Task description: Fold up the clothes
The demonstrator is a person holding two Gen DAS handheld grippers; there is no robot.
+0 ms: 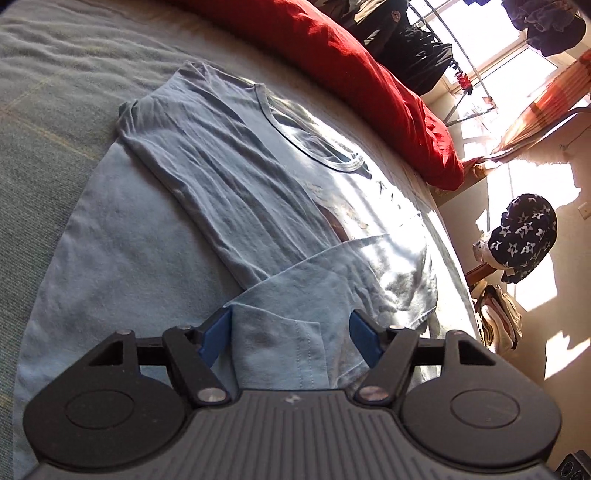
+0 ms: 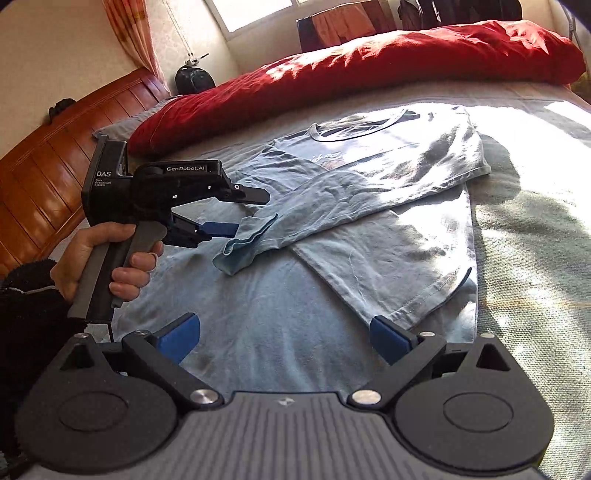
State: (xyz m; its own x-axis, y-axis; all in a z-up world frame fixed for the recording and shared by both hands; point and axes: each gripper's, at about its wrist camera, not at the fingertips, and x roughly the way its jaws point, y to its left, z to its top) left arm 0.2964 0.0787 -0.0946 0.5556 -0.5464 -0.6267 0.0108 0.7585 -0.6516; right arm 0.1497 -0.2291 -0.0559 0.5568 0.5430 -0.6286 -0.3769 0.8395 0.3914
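One shirt [image 2: 369,206] is lying on the bed [image 2: 535,240], its sleeve [image 2: 247,236] between the left tongs [image 2: 240,214], gaping ungripped; right tongs [image 2: 284,338] hovering wide open, empty.

1. Bed [image 2: 535,229] with grey-green cover, striped by sunlight.
2. Red duvet [image 2: 369,70] bunched along its far side.
3. Wooden headboard [image 2: 55,158] at the left in the right wrist view.
4. Bright window [image 2: 255,14], orange curtain [image 2: 129,33] beside it.
5. Cream wall [image 2: 55,51].
6. Dark clothes [image 1: 417,55] hang by the window.
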